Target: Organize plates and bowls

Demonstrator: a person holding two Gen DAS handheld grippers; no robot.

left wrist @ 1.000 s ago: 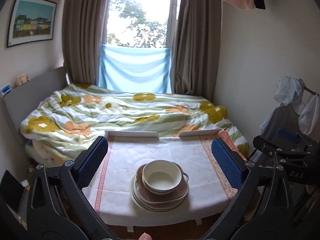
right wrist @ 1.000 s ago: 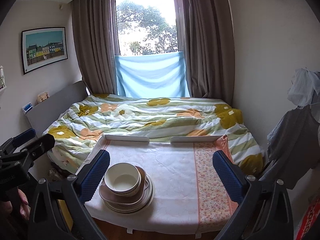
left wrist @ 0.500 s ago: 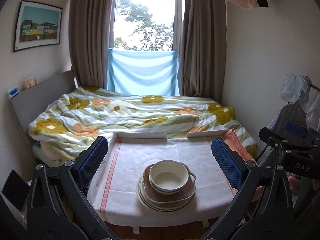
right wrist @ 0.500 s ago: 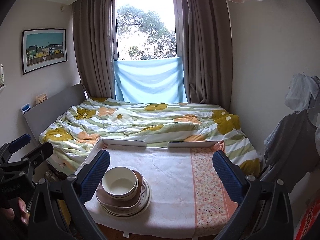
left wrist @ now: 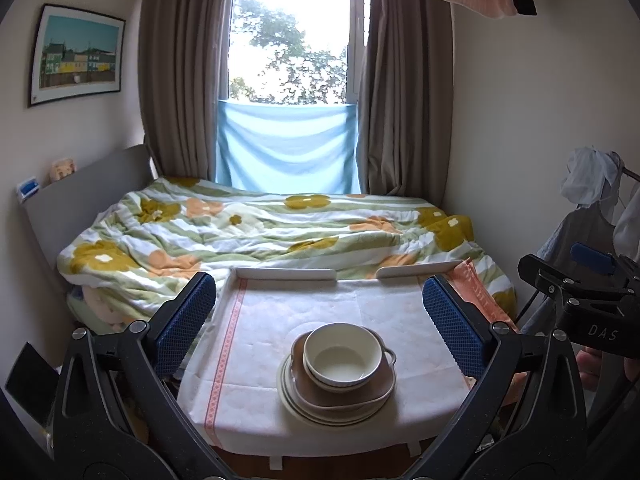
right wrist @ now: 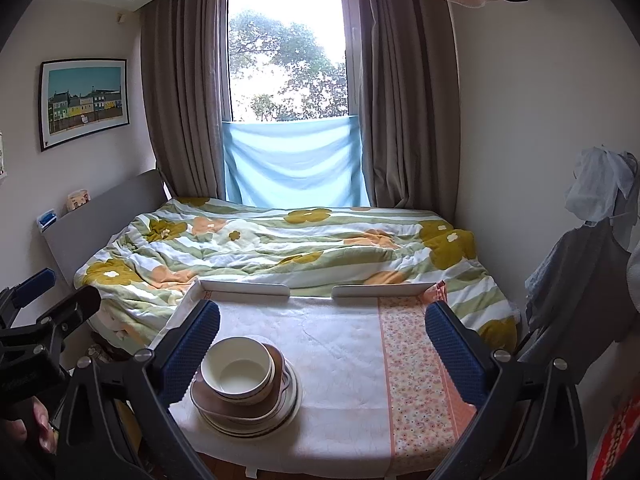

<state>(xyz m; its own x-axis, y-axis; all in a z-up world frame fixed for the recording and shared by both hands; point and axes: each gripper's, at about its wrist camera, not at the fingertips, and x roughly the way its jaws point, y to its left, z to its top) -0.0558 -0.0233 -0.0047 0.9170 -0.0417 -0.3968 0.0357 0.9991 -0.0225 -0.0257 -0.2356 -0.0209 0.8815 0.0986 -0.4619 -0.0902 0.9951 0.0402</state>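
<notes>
Two grippers hang above the near edge of a small table (left wrist: 256,320), both w/ jaws spread wide and nothing between the blue pads. Going left to right in the left wrist view: a framed picture (left wrist: 78,58) of coloured houses on the left wall, a grey headboard (left wrist: 86,196) below it, then the bed w/ a flowered quilt (left wrist: 260,232) in green, yellow and orange. Brown curtains (left wrist: 180,68) frame the window (left wrist: 290,36), and a light blue cloth (left wrist: 286,156) covers its lower part. The left gripper (left wrist: 320,322) looks straight over the stack of dishes: a white bowl (left wrist: 342,358) sits on top, nested in a second bowl, on a brown plate (left wrist: 348,394) w/ small handles, itself on pale plates (left wrist: 316,412). The stack stands near the front edge of the table, on a white cloth (left wrist: 320,308) w/ an orange stripe at left and a flowered band at right. Further right, clothes (left wrist: 590,184) hang on a rack by the wall.

In the right wrist view the right gripper (right wrist: 322,334) is well apart from the stack, which lies low and left, just beside the left finger (right wrist: 188,350); the bowl (right wrist: 236,370) is upright and empty. Part of a hand (right wrist: 40,426) shows at the far left edge, under the other gripper's frame.
</notes>
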